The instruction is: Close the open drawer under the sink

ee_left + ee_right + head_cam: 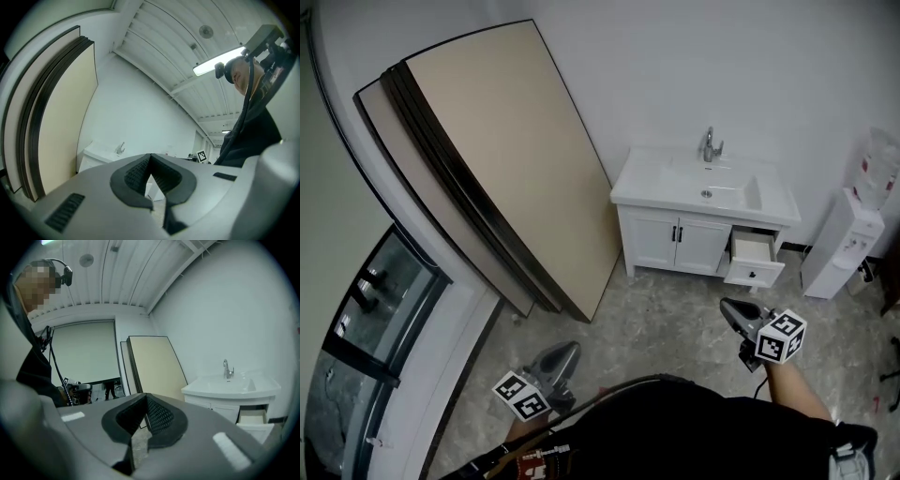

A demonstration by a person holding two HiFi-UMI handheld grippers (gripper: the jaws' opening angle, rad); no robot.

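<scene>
- Head view: drawer point(754, 260) stands pulled out at the right of the cabinet point(675, 242) under the sink point(712, 192). Left gripper point(565, 353) and right gripper point(731, 309) are both well apart from it.
- Left gripper view: jaws clenched, nothing between them.
- Right gripper view: jaws clenched and empty; drawer point(253, 420) visible at lower right, open.
- Progress: closing not yet begun. The approach and the push are both left to do.

Open floor point(675, 314) to drawer point(755, 272); leaning boards point(506, 159) left.

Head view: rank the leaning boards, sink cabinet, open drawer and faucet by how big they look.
1. leaning boards
2. sink cabinet
3. open drawer
4. faucet
The boards reach nearer the camera, yet the order is plain.
</scene>
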